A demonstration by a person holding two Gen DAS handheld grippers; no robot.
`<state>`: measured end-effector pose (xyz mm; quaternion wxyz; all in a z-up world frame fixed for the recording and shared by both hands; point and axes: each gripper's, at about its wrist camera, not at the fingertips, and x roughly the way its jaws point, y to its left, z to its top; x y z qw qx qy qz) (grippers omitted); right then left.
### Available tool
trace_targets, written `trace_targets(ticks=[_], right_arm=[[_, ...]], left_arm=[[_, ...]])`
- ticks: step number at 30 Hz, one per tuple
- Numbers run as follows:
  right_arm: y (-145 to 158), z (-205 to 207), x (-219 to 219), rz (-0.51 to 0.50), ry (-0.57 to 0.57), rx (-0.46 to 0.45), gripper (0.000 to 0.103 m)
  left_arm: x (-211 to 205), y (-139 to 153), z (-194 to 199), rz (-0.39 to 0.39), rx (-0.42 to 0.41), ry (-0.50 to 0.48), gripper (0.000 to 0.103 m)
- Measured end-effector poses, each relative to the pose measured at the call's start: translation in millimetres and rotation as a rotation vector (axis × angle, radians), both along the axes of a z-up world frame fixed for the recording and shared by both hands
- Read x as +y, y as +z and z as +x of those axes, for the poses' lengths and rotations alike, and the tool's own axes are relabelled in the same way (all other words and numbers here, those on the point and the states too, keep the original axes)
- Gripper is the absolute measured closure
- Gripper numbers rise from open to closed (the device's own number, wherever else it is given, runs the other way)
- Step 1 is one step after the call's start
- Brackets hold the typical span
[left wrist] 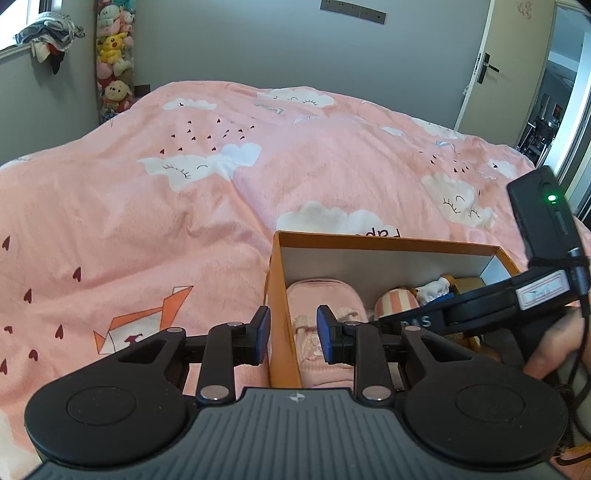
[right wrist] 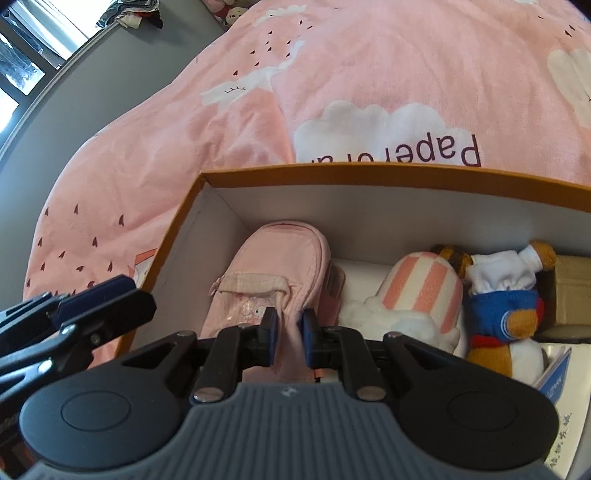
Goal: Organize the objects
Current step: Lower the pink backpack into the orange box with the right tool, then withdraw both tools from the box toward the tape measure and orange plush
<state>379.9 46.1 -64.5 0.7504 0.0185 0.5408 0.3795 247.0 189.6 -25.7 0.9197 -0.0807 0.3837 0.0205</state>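
Pinching a fold of the pink pouch [right wrist: 273, 280], the right gripper [right wrist: 289, 334] has its jaws narrow and closed on the fabric at the pouch's near end. Pouch lies inside the orange box [right wrist: 332, 171], against the box's left wall, long axis running toward the far wall. Box sits on the bed, on the pink cloud-print duvet [left wrist: 147, 221]. Inside the box, right of the pouch: a pink-and-white striped plush [right wrist: 421, 291], touching or just beside the pouch, then a stuffed duck doll [right wrist: 506, 306] in blue and white at the box's right side, with a brown cardboard item [right wrist: 572, 291] beyond it by the right wall. Some printed paper [right wrist: 557, 376] at the box's near right corner under the duck. Left gripper [left wrist: 293, 334] straddles the box's left wall, one pad outside the box over the duvet, the other inside above the pouch; jaws moderately apart, and whether they touch the wall cannot be told. Right gripper body crosses the box's right half in the left wrist view, person's hand [left wrist: 554, 343] behind it. Far from the box: stuffed toys [left wrist: 112, 55] stacked in the room corner, clothes [left wrist: 50, 35] on the windowsill, open door [left wrist: 491, 66] on the right.
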Motion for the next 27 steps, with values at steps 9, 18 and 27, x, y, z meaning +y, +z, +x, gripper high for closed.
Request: trace_targets(ticks=[9, 18, 27], right_arm=[[19, -18, -9, -0.003, 0.036, -0.134, 0.068], [77, -80, -58, 0.112, 0.057, -0.335, 0.067], [102, -158, -136, 0.187, 0.004, -0.515, 0.063]], left_arm=[[-14, 23, -24, 0.016, -0.053, 0.047, 0.072], [-59, 52, -81, -0.016, -0.138, 0.086, 0.072], [-87, 44, -133, -0.080, -0.108, 0.070, 0.072]])
